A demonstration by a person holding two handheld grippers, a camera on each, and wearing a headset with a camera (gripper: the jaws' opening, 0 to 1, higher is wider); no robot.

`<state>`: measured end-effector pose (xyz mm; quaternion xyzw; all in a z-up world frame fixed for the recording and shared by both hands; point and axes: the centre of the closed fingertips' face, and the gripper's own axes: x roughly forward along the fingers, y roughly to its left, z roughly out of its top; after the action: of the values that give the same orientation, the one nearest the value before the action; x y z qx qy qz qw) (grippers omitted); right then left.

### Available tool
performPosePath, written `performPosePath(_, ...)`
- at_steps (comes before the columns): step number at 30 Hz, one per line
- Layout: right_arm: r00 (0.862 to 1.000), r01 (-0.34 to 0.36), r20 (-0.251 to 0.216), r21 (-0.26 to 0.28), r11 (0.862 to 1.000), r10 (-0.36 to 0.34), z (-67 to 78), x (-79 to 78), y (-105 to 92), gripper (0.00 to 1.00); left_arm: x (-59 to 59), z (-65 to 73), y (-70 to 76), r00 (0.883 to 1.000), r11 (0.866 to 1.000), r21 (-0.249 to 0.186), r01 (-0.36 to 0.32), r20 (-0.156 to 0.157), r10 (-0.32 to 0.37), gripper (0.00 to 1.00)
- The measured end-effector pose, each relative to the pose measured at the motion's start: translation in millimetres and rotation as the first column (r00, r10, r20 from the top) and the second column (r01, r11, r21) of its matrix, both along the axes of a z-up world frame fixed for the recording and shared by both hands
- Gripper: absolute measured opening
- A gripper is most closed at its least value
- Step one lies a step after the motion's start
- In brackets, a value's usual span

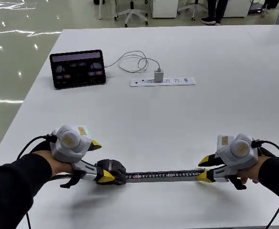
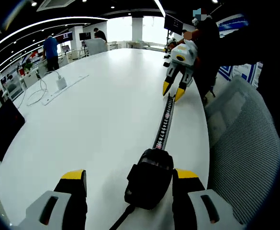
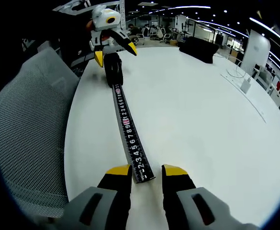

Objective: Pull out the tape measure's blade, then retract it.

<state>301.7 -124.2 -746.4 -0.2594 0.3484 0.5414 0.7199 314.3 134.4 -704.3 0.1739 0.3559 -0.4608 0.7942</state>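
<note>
A person stands at the near edge of a white table [image 1: 177, 119] with a two-jaw gripper in each hand; dark sleeves show at both near corners of the head view.

Near left, the left gripper [image 1: 100, 160] has its yellow-tipped jaws spread wide. The black tape measure case [image 1: 111, 171] rests on the table between them. It sits close against the nearer jaw, with a clear gap to the farther jaw, so the case is not clamped.

The blade [image 1: 163, 175] is pulled out of the case and lies flat along the near edge, running right, with white numbers on a dark strip.

Near right, the right gripper [image 1: 204, 168] points left toward the case, with its jaws partly open. In the right gripper view the blade's end lies between the two jaws, closer to the jaw on the left of that view. Table shows on either side of the blade's end. I cannot tell whether either jaw touches it.

Both gripper views show a grey mesh chair back [image 3: 29, 129] just off the near edge of the table.

Farther back on the left, a dark tablet [image 1: 77, 68] stands tilted with its screen lit. To its right a white power strip [image 1: 163, 81] lies flat with a white charger [image 1: 158, 75] plugged in. A thin white cable [image 1: 132, 62] loops from the charger toward the tablet.

Beyond the far edge are a glossy floor and office chair bases [image 1: 129, 14].
</note>
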Motion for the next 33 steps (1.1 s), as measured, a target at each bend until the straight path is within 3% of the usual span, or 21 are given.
performPosePath(5, 1.000, 0.015, 0.008, 0.008, 1.000, -0.015, 4.9, 1.1, -0.8, 0.23, 3.6, 4.1, 6.8, 0.999, 1.000, -0.012, -0.028, 0.016, 0.028, 0.78)
performPosePath(12, 0.999, 0.033, 0.011, 0.006, 0.999, -0.033, 5.7, 1.0, -3.6, 0.25, 9.2, 11.4, 5.8, 0.994, 0.993, -0.056, -0.104, 0.015, 0.105, 1.00)
performPosePath(13, 0.999, 0.036, 0.011, 0.006, 0.999, -0.036, 5.8, 0.9, -3.7, 0.26, 10.5, 11.6, 7.5, 0.993, 0.992, -0.049, -0.115, 0.020, 0.116, 1.00)
performPosePath(14, 0.999, 0.041, 0.010, 0.006, 0.999, -0.041, 5.6, 0.7, -3.8, 0.27, 16.6, 13.7, 10.1, 0.988, 0.989, -0.045, -0.141, 0.049, 0.143, 1.00)
performPosePath(17, 0.998, 0.055, 0.004, 0.004, 0.998, -0.055, 4.8, 0.3, -4.0, 0.30, 18.9, 15.8, 11.7, 0.981, 0.979, -0.068, -0.191, 0.024, 0.193, 1.00)
performPosePath(20, 0.996, 0.093, 0.012, 0.008, 0.996, -0.093, 5.5, 2.8, -2.7, 0.37, 22.8, 18.5, 16.0, 0.971, 0.970, -0.077, -0.232, 0.034, 0.235, 1.00)
performPosePath(23, 0.991, 0.134, 0.016, 0.023, 0.991, -0.135, 6.7, 5.1, -1.3, 0.43, 21.1, 20.5, 17.5, 0.965, 0.961, -0.099, -0.259, 0.014, 0.262, 1.00)
performPosePath(28, 0.975, 0.216, 0.040, 0.039, 0.976, -0.217, 11.0, 11.3, -3.3, 0.52, 22.2, 20.3, 27.0, 0.947, 0.944, -0.097, -0.317, 0.019, 0.320, 1.00)
performPosePath(29, 0.969, 0.241, 0.039, 0.040, 0.970, -0.243, 11.5, 12.4, -4.7, 0.54, 22.1, 21.0, 28.6, 0.943, 0.939, -0.100, -0.328, 0.020, 0.332, 1.00)
performPosePath(31, 0.947, 0.321, -0.006, 0.078, 0.944, -0.322, 15.7, 12.7, -6.1, 0.57, 20.9, 23.4, 32.4, 0.932, 0.927, -0.117, -0.357, 0.025, 0.362, 1.00)
performPosePath(33, 0.935, 0.352, 0.005, 0.090, 0.931, -0.354, 19.0, 15.1, -9.8, 0.61, 17.7, 23.6, 34.0, 0.930, 0.925, -0.118, -0.362, 0.028, 0.367, 1.00)
